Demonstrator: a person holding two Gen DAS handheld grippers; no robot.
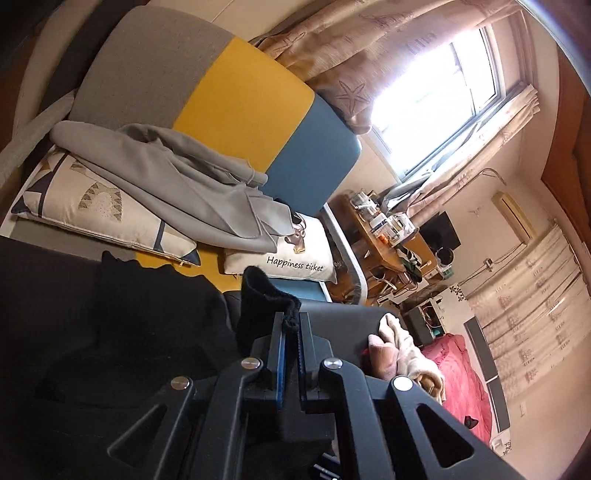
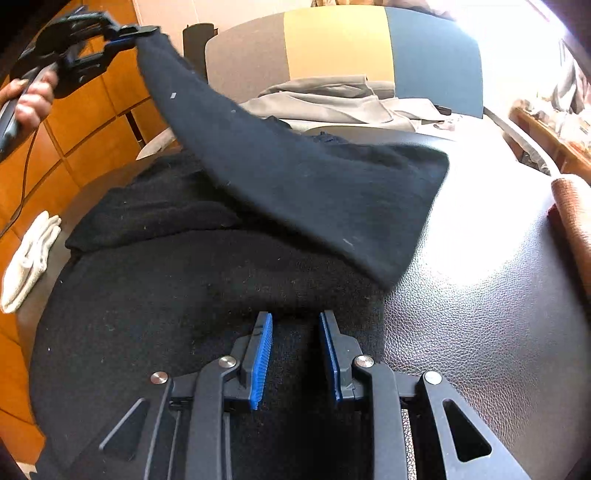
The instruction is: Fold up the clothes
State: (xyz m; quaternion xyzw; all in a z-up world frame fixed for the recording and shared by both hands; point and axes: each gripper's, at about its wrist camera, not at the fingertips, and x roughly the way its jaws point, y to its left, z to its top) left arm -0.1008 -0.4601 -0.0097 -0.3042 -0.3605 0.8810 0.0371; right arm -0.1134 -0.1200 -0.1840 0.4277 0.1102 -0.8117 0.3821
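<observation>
A black knit garment [image 2: 177, 295] lies spread on a black leather surface [image 2: 480, 314]. One sleeve [image 2: 295, 177] is stretched up and to the left, and my left gripper [image 2: 147, 31] is shut on its cuff, held by a hand [image 2: 31, 99]. In the left wrist view the cuff [image 1: 258, 291] sticks up between the closed pads of the left gripper [image 1: 291, 319]. My right gripper [image 2: 295, 317] points down onto the garment's near edge. Its jaws stand partly closed and black cloth fills the gap between the blue pads.
A grey garment [image 2: 325, 96] lies on pillows [image 1: 92, 199] against a grey, yellow and blue sofa back [image 2: 340, 40]. A white cloth [image 2: 29, 258] hangs at the surface's left edge. A brown cloth [image 2: 572, 214] sits at the right edge. An orange cabinet [image 2: 92, 122] stands at left.
</observation>
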